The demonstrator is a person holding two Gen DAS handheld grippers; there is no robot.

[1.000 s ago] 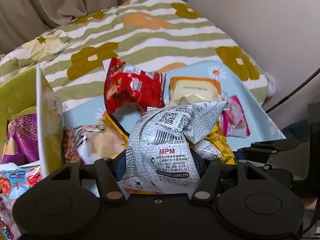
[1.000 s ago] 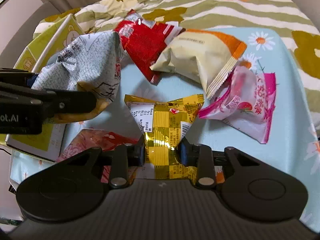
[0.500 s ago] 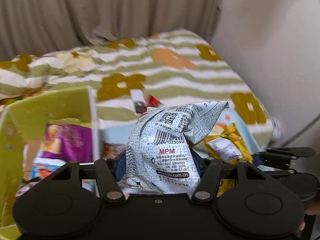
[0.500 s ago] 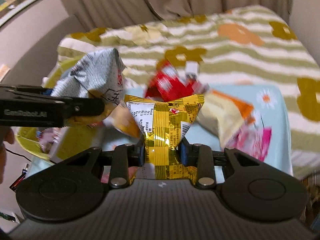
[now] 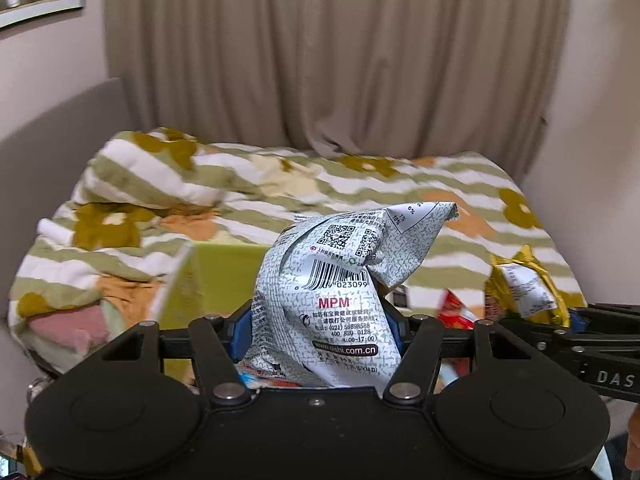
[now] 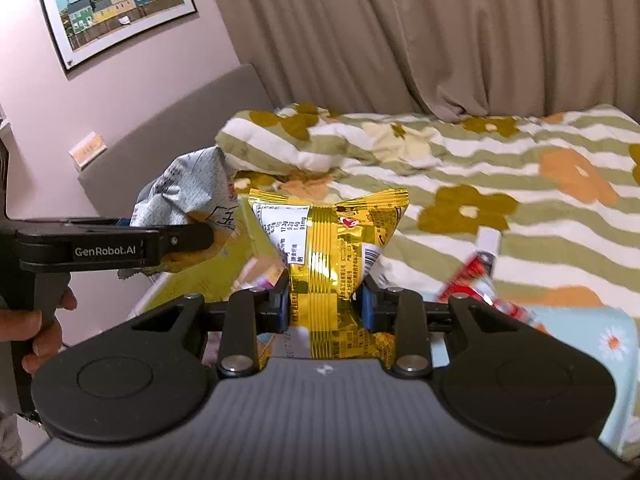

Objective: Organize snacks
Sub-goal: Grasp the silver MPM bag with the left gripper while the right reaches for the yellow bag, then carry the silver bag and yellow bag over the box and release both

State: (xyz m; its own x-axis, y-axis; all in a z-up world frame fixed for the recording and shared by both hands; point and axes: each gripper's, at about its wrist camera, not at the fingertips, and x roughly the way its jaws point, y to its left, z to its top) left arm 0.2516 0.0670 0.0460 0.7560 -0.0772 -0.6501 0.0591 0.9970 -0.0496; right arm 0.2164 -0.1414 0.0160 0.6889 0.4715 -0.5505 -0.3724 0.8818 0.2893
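Left tool (image 5: 322, 330) pinches grey-white snack bag (image 5: 340, 300) at frame centre above the yellow-green box (image 5: 224, 276); right tool (image 6: 326, 306) pinches gold snack packet (image 6: 332, 248) at centre, over the striped bed (image 6: 500, 168).

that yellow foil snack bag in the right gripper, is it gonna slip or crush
The yellow foil bag looks glossy, so probably slippery. It pinches in at the right gripper and puffs above, so it is likely soft, light and crushable.
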